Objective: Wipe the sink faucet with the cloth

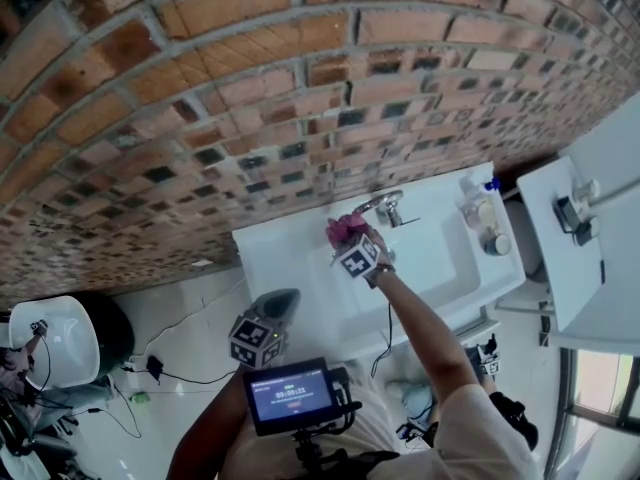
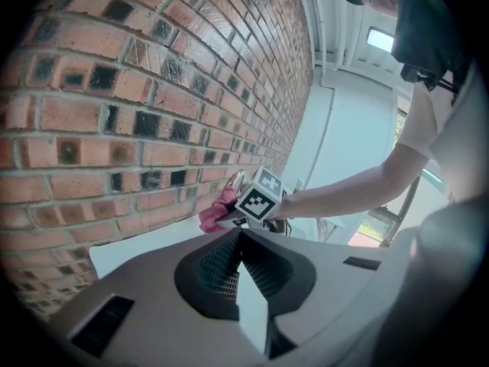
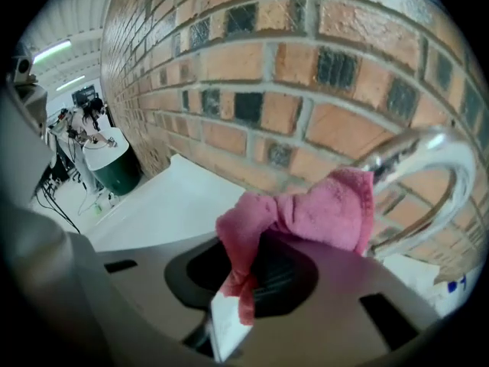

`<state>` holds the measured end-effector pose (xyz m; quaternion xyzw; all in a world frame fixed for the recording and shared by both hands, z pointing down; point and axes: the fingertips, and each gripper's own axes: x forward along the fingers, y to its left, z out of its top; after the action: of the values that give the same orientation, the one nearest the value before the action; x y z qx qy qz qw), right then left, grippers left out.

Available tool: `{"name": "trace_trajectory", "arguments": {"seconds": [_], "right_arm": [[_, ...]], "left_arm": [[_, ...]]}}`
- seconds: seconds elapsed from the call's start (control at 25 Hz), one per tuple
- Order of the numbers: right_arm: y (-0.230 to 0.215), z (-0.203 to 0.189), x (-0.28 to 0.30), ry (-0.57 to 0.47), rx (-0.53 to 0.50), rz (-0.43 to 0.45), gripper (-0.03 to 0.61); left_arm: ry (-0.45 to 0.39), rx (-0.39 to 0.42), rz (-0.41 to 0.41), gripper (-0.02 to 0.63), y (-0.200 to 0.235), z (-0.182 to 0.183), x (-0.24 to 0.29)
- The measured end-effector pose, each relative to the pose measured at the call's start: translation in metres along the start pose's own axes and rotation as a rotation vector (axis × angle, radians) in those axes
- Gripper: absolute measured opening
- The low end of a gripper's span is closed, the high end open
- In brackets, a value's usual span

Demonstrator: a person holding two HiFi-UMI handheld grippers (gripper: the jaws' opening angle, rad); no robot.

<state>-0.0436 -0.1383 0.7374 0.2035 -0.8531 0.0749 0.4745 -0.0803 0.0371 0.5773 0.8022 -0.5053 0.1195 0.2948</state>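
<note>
Pink cloth (image 3: 309, 212), clamped in right gripper (image 3: 228, 316), touches faucet (image 3: 432, 163).

Head view steeply down; both gripper views toward faucet (image 3: 428, 167).

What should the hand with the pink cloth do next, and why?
Probably slide the cloth along the faucet. The right gripper is shut on the cloth, which touches only one side of the curved spout. The rest of the chrome shows bare, so it likely needs wiping.
</note>
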Motion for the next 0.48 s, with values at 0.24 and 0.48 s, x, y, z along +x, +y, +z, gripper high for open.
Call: {"name": "trace_trajectory", "arguments": {"seconds": [0.24,0.48], "right_arm": [[-0.003,-0.043,0.003,-0.015,0.150,-0.096,0.080],[-0.050,-0.064,0.004,-0.051,0.199,-0.320,0.080]], "left_arm": [[0.013,-0.011,0.011,-0.006,0.005,-0.008,-0.007],[0.024,-0.013,0.011,-0.006,0.007,-0.014,-0.007]]}}
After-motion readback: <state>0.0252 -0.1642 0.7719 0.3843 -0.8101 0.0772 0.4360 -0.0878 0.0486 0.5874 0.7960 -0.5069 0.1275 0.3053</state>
